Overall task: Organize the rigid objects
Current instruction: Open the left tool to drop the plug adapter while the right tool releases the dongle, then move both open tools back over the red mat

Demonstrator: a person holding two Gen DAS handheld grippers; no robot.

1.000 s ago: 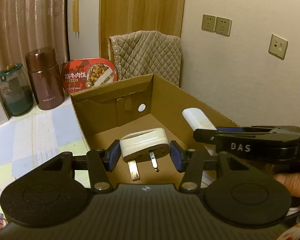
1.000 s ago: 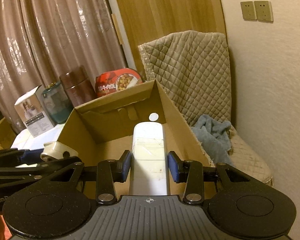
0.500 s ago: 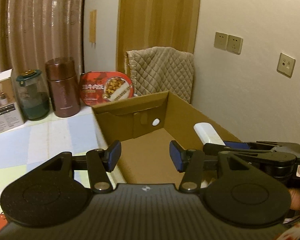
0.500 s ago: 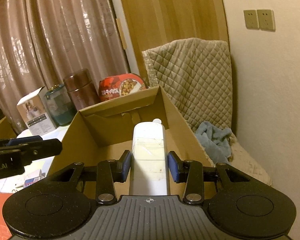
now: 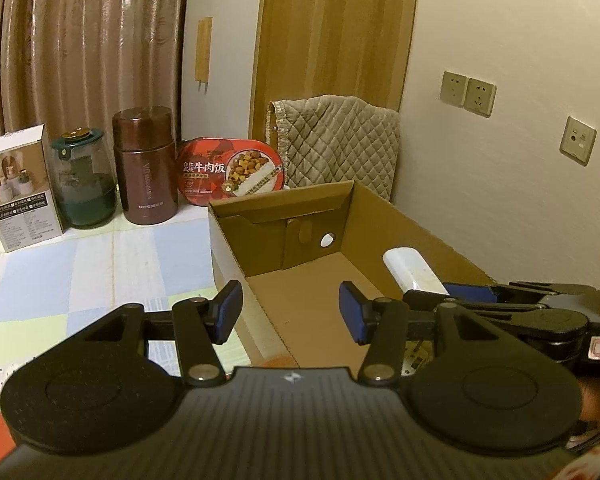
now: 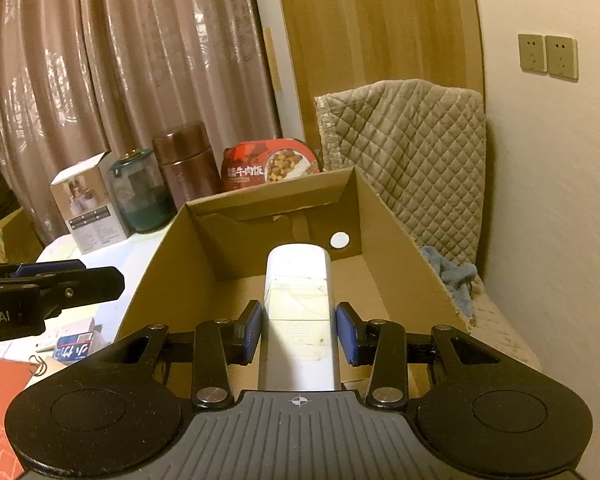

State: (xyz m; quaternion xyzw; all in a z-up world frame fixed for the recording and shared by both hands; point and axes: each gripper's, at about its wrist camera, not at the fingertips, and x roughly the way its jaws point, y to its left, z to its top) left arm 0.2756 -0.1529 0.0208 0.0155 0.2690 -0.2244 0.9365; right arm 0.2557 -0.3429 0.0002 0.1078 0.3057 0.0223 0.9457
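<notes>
An open cardboard box (image 5: 380, 216) (image 6: 384, 216) stands on the table by the wall. My left gripper (image 5: 290, 314) is open and empty, held above the box's near left edge. My right gripper (image 6: 298, 330) is shut on a long white remote-like object (image 6: 298, 292), held over the box's near end. The white object (image 5: 414, 272) and the right gripper also show at the right of the left wrist view. The white plug is not in view; the box floor that shows is bare.
Behind the box stand a red meal box (image 5: 230, 170), a brown flask (image 5: 144, 164), a green-lidded jar (image 5: 84, 184) and a white carton (image 5: 18, 184). A quilted chair (image 6: 404, 148) and blue cloth (image 6: 452, 276) lie right of the box. Small items (image 6: 74, 346) lie left.
My left gripper let go of the white plug, which is now out of sight, and drew back and up from the box. The right gripper stays shut on the white object.
</notes>
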